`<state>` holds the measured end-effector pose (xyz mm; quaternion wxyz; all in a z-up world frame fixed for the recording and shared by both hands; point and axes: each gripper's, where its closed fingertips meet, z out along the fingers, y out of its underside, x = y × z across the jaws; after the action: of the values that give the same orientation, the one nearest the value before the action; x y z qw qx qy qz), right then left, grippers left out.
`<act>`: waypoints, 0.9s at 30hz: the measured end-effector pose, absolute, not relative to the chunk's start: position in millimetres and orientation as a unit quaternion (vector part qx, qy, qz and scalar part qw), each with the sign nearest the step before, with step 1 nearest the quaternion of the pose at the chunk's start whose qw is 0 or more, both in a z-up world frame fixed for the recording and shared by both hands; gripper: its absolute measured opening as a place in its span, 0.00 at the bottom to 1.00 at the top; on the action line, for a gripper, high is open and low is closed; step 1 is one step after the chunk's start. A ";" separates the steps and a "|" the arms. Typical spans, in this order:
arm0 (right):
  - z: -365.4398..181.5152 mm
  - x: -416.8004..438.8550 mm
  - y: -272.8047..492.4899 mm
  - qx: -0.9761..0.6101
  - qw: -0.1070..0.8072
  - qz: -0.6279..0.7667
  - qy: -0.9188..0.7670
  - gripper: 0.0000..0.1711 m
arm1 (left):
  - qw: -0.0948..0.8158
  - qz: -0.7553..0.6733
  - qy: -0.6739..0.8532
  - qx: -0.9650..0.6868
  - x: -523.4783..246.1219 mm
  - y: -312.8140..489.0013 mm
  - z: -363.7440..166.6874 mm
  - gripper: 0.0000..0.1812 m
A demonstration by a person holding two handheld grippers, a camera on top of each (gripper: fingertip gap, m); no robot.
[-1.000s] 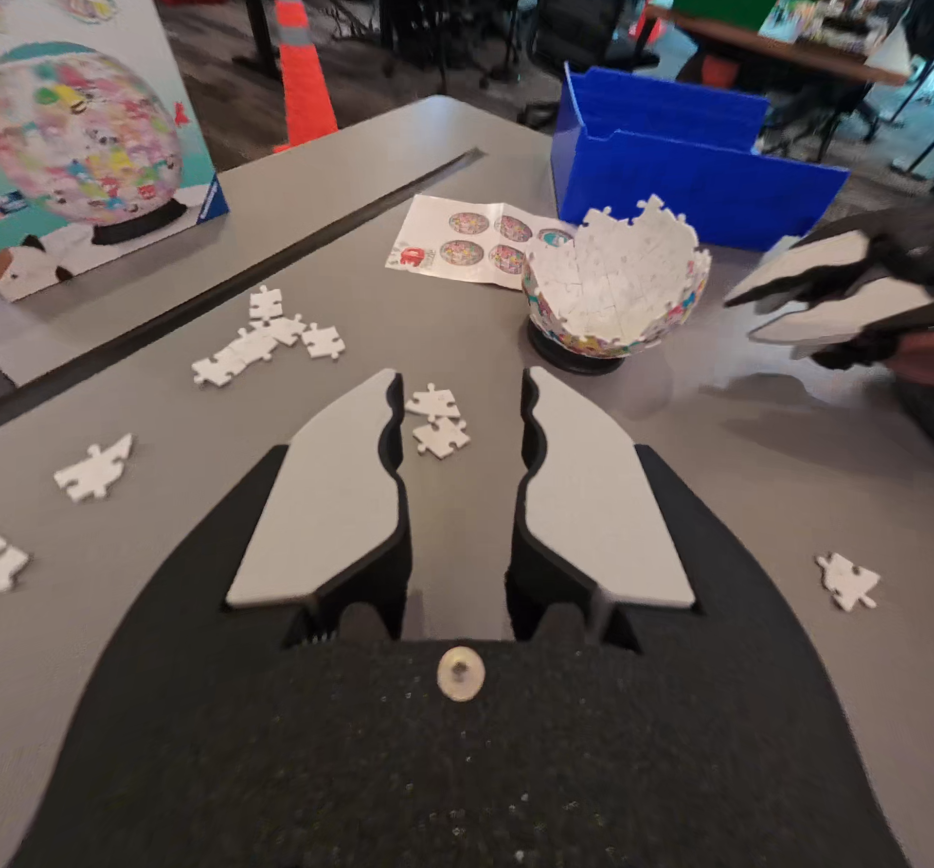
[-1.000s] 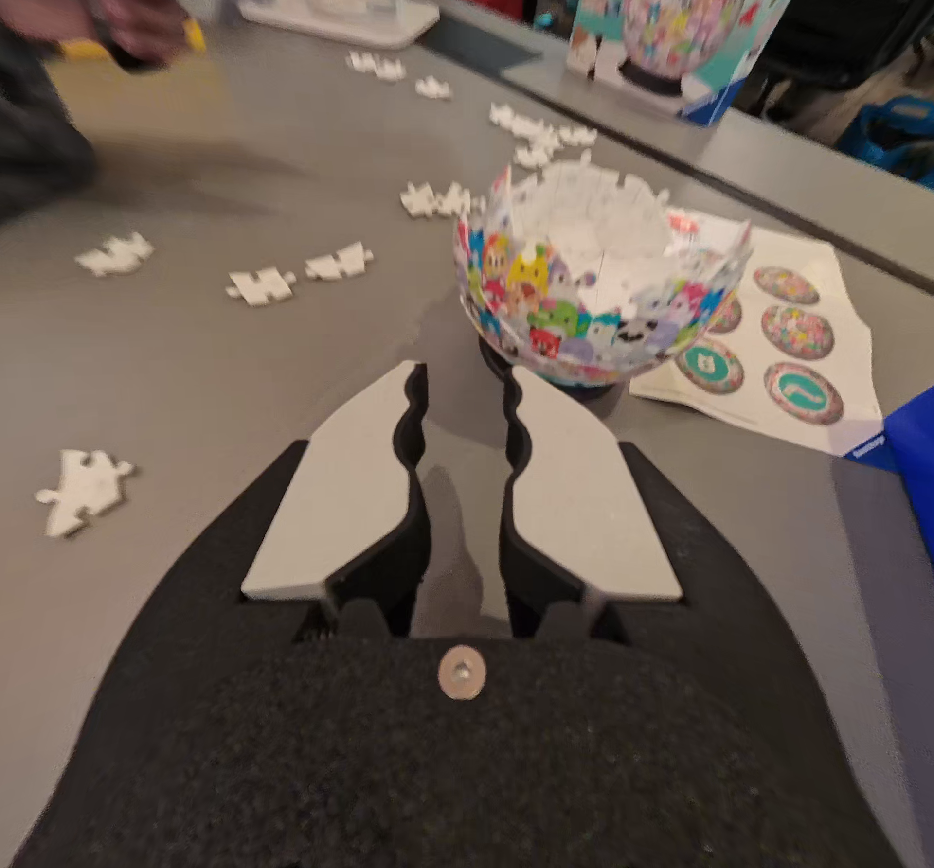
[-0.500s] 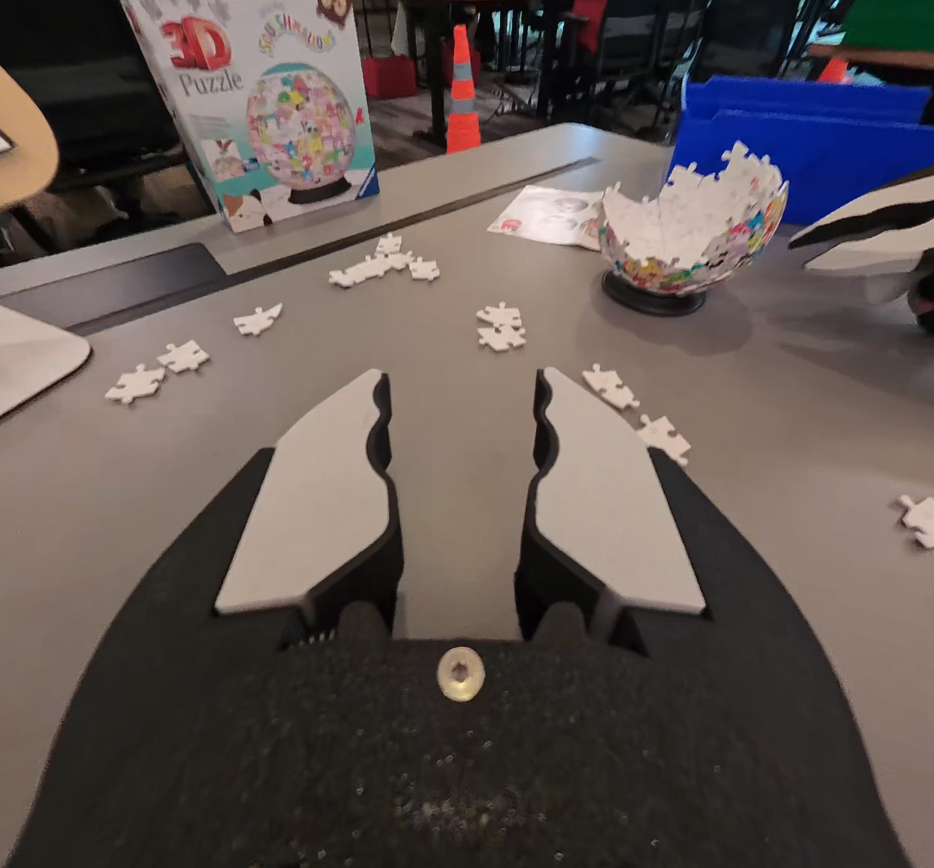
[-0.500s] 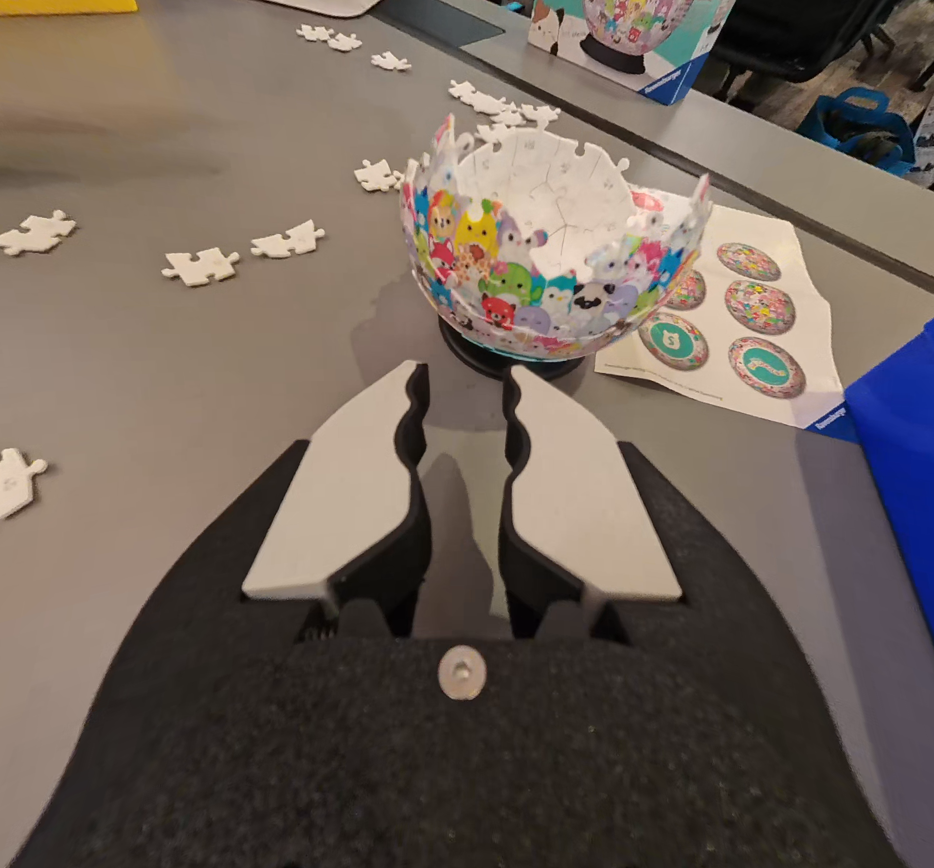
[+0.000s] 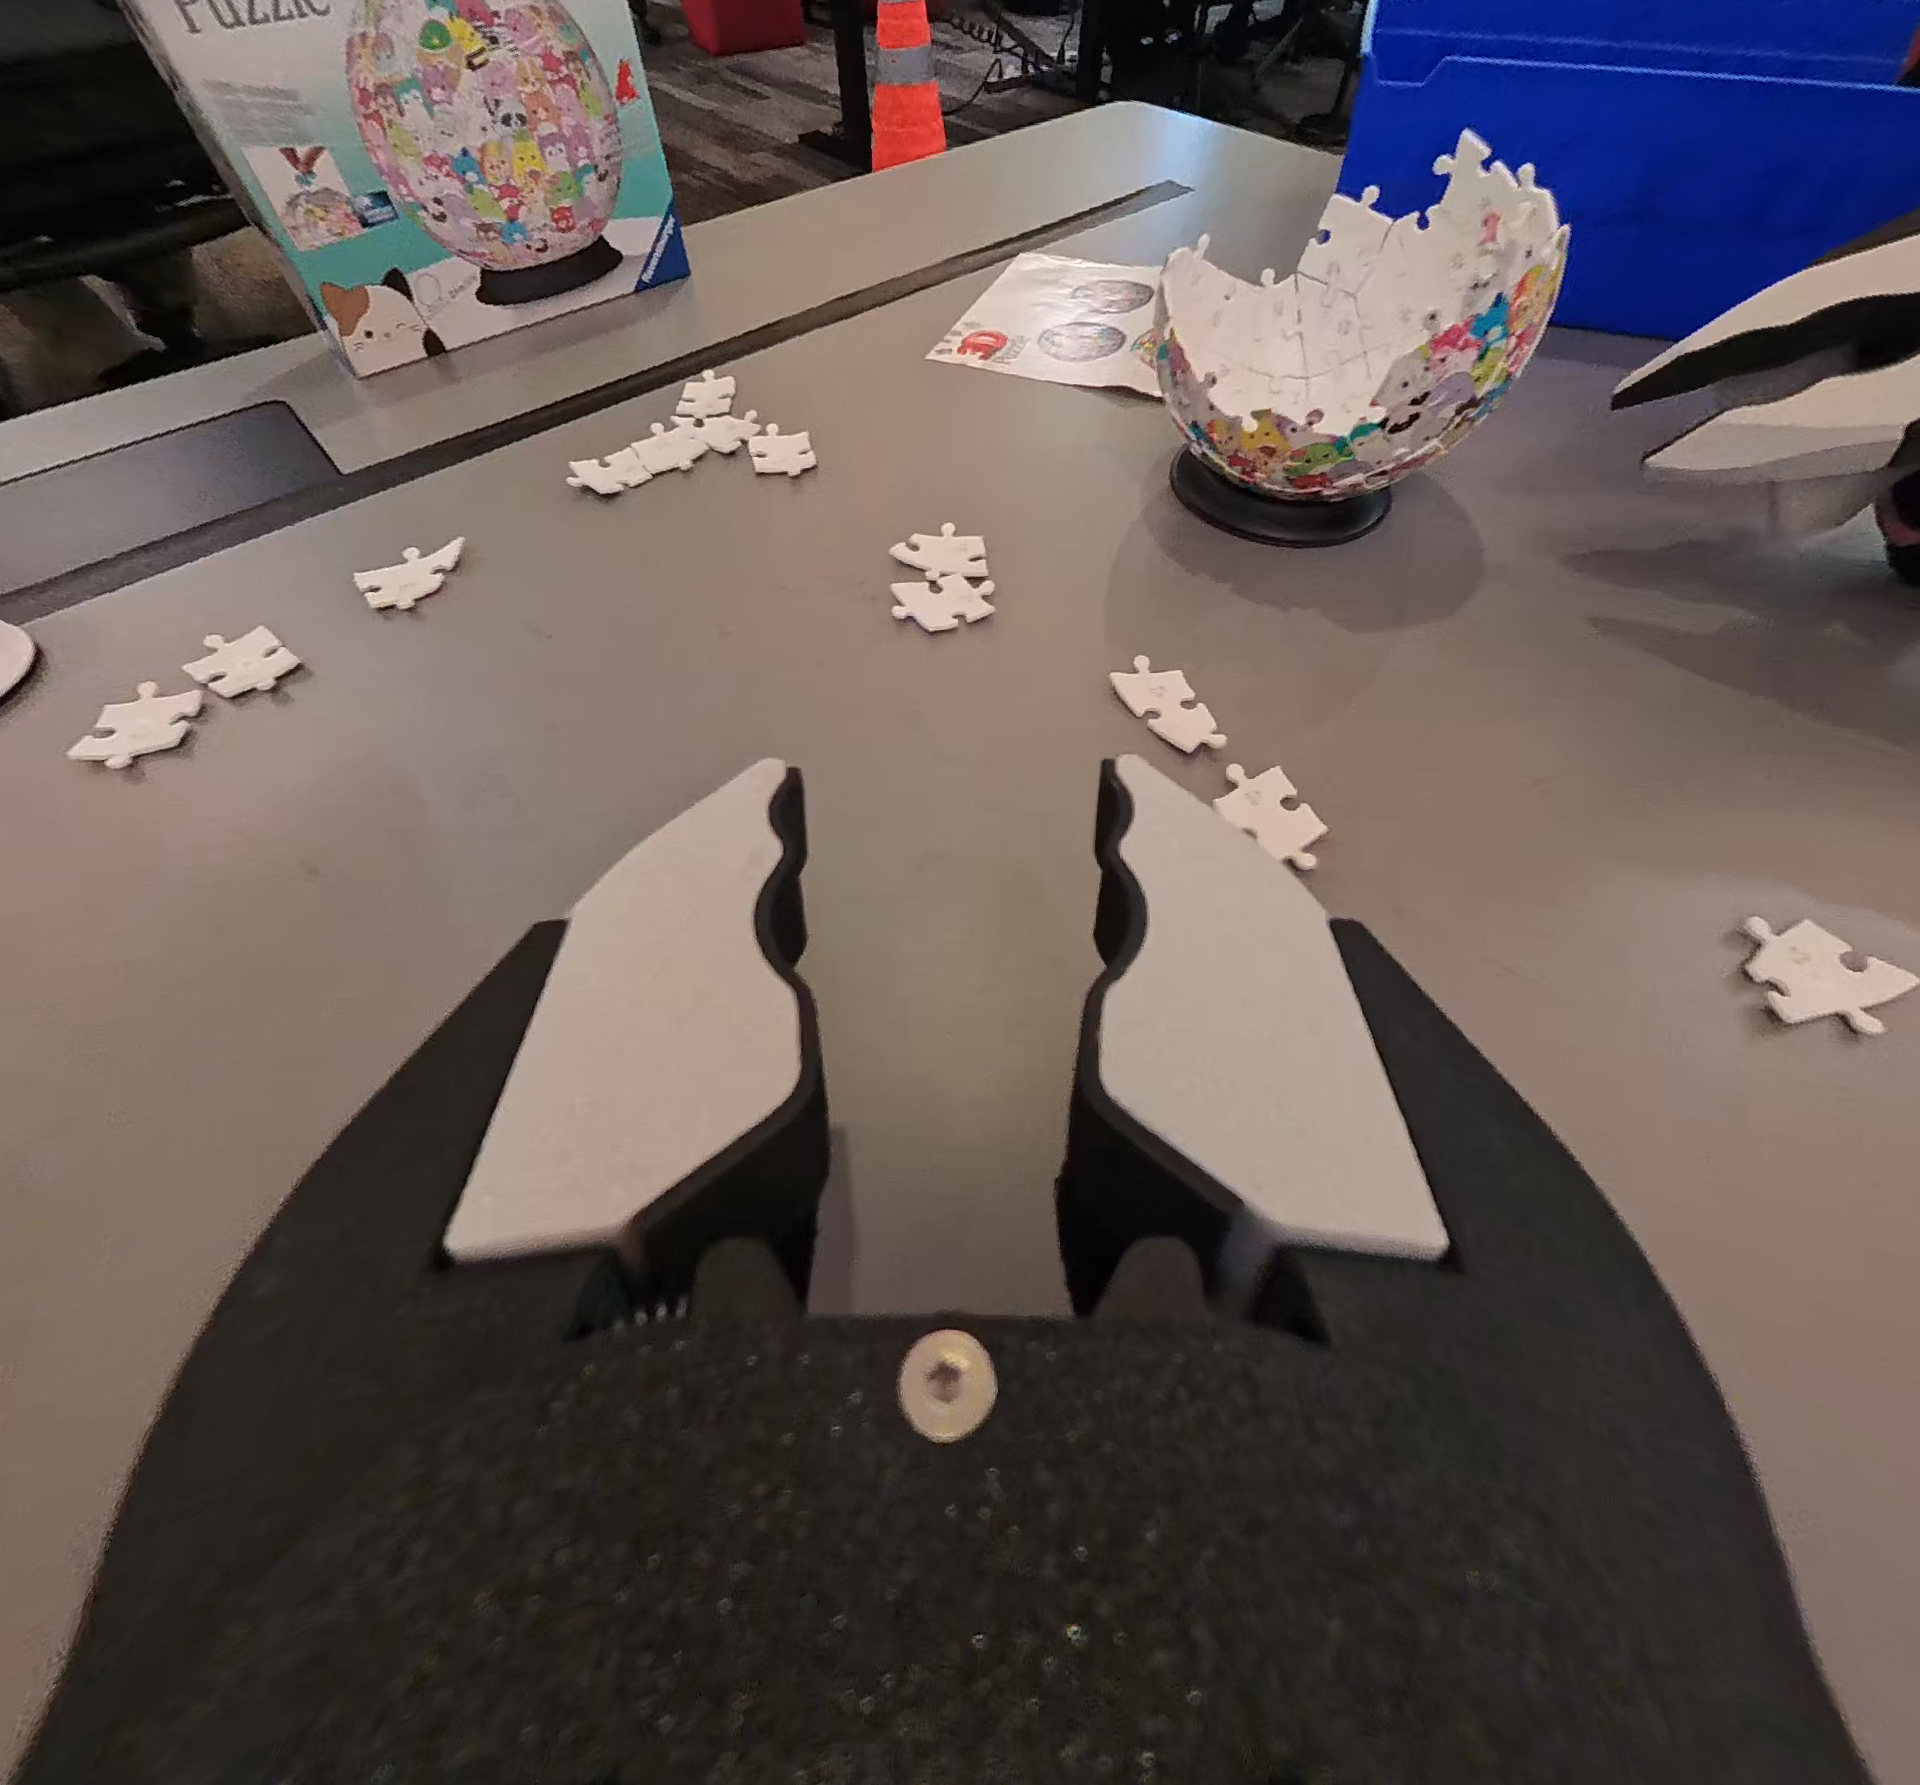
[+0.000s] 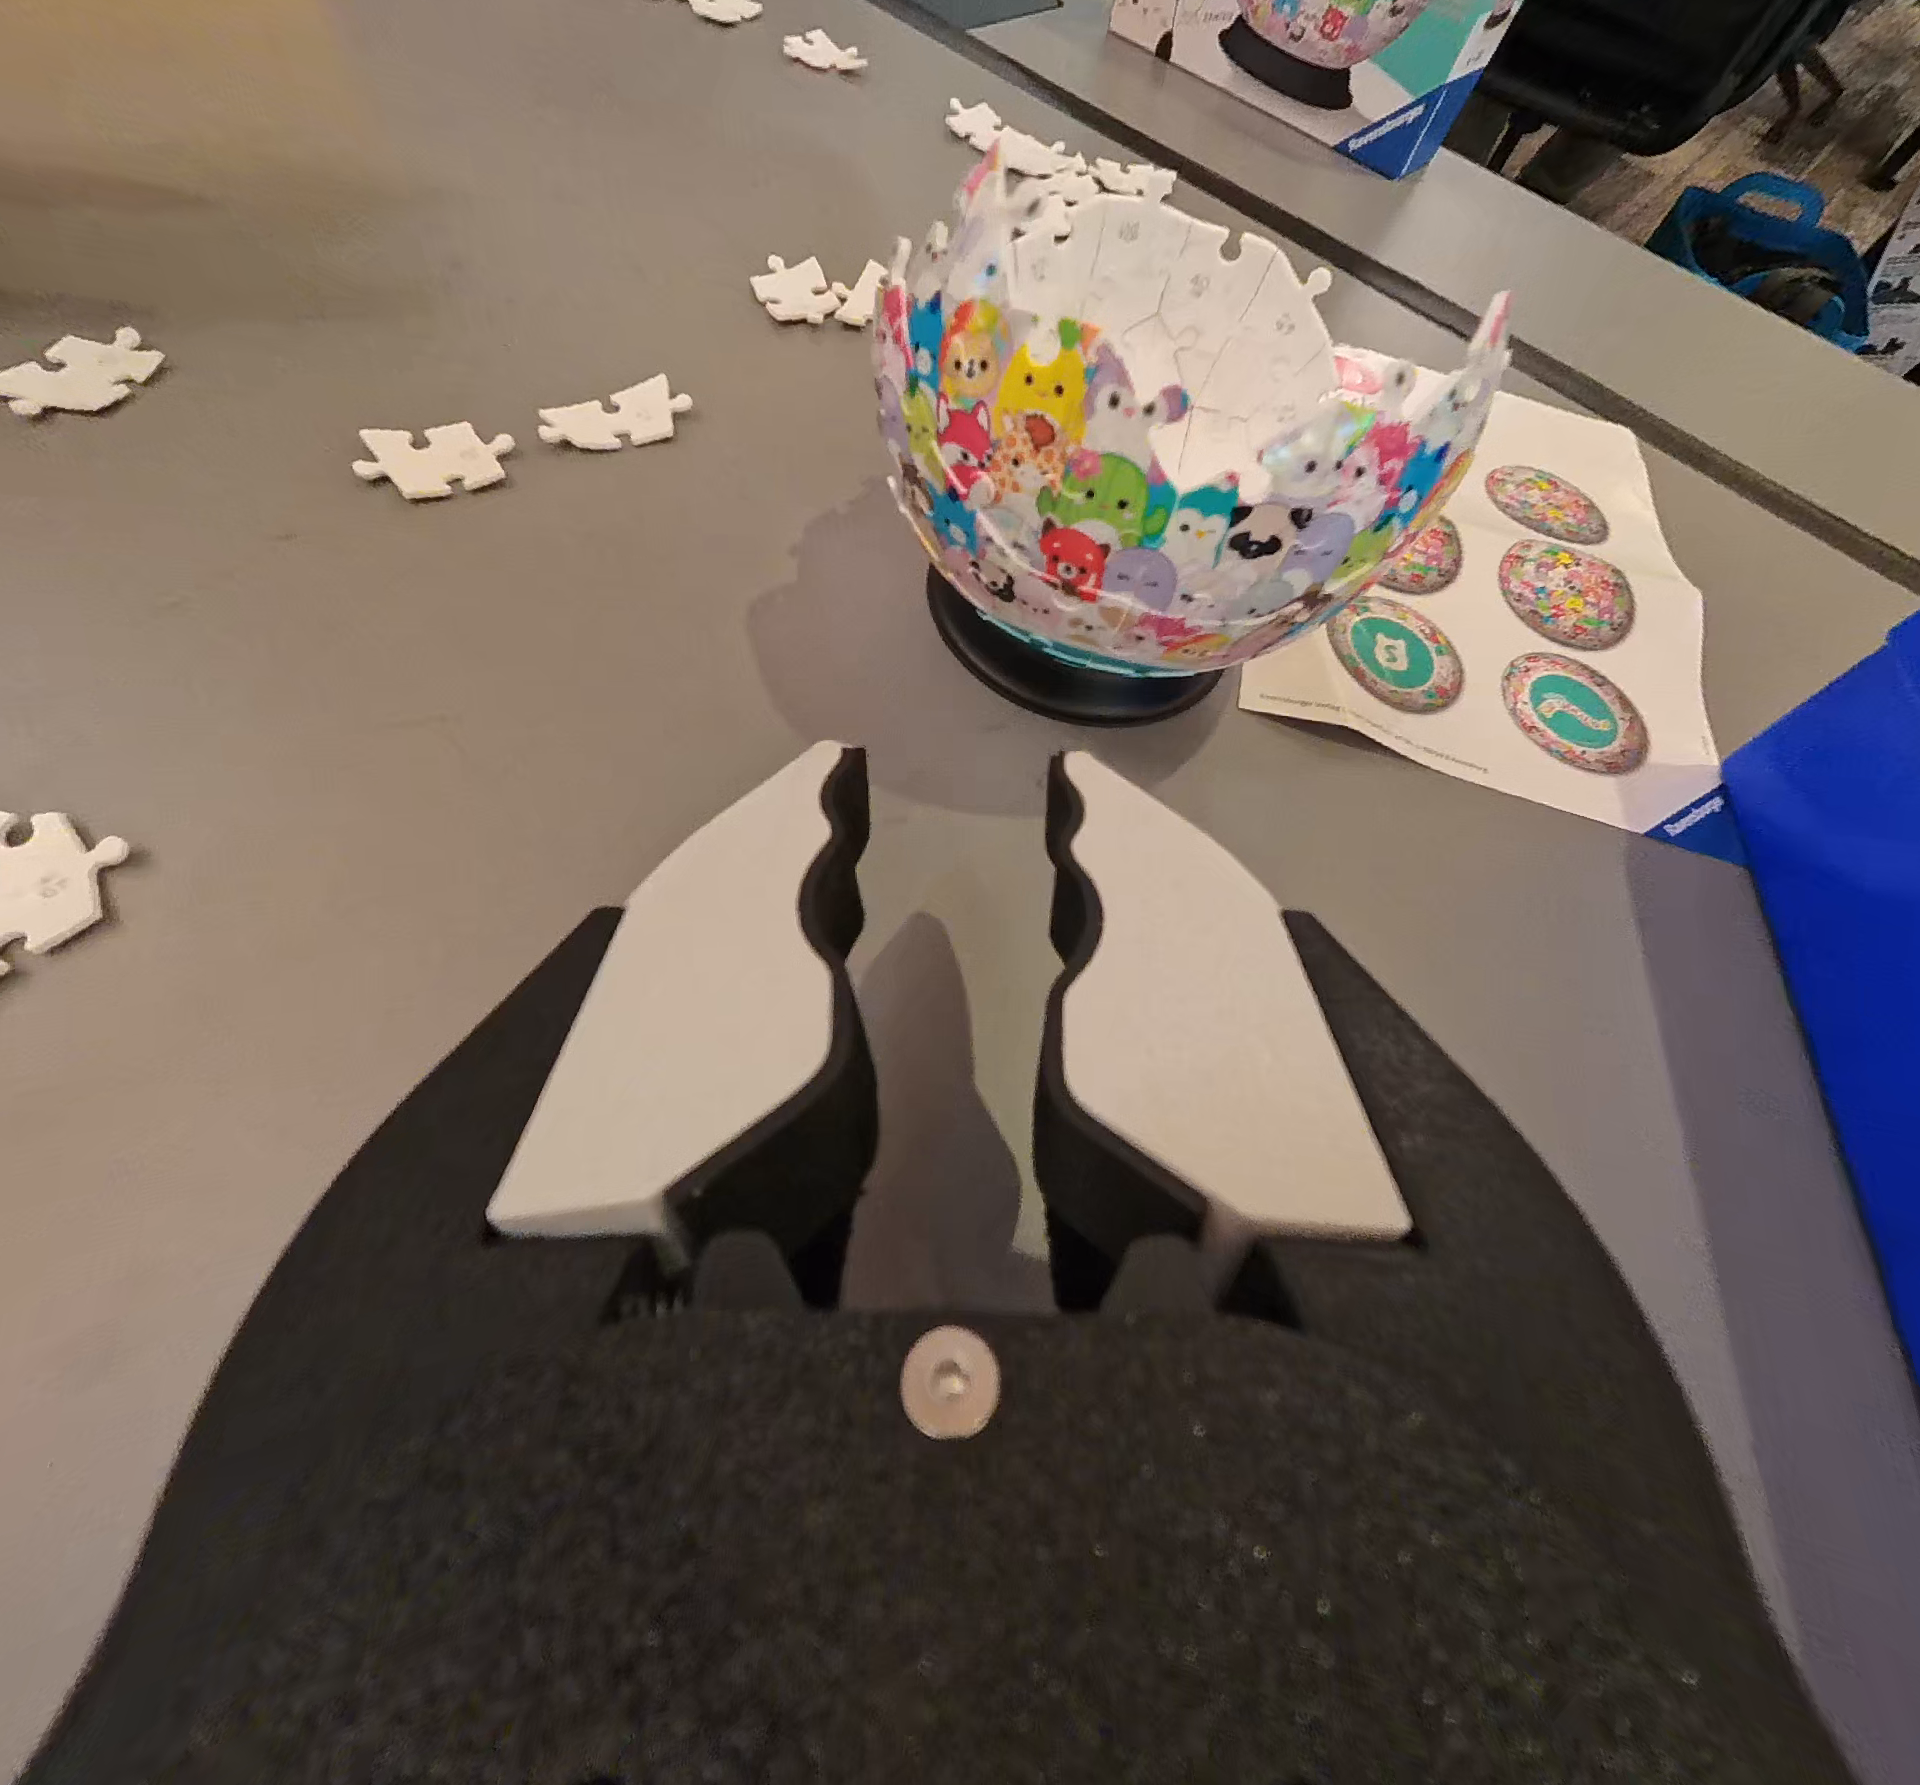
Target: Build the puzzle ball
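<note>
Blue bin [image 5: 1662, 177], orange cone [image 5: 904, 62] behind table [image 5: 727, 800]

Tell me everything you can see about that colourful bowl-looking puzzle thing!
The half-built puzzle ball is an open shell like a bowl, with a jagged rim of jutting tabs. Outside it shows bright cartoon animals; inside the pieces are plain white. It looks like stiff curved plastic. It sits upright on a round black stand on the grey table, beside a printed leaflet. Neither gripper touches it.
</note>
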<state>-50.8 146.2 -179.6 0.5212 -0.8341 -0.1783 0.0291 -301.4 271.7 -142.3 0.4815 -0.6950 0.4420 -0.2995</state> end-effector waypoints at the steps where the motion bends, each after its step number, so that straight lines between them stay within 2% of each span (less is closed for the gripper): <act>1: -179.4 -51.2 145.9 -0.833 0.522 0.027 -0.180 0.19 | 0.480 -0.300 0.444 -0.695 -300.6 270.4 -142.6 0.29; 11: -180.2 -58.4 146.1 -0.837 0.513 0.033 -0.187 0.19 | 0.455 -0.309 0.482 -0.682 -282.1 252.9 -150.7 0.30; 18: -157.6 -61.0 153.1 -0.814 0.550 0.023 -0.187 0.20 | 0.424 -0.367 0.487 -0.669 -261.4 237.4 -148.3 0.31; 27: -138.1 -36.8 157.6 -0.794 0.586 -0.011 -0.163 0.20 | 0.448 -0.379 0.491 -0.644 -260.6 235.4 -135.5 0.31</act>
<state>-36.8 157.6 -138.1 0.5859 -0.7938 -0.1630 -0.0105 -260.6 235.4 -135.5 0.4483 -0.6439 0.4910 -0.3787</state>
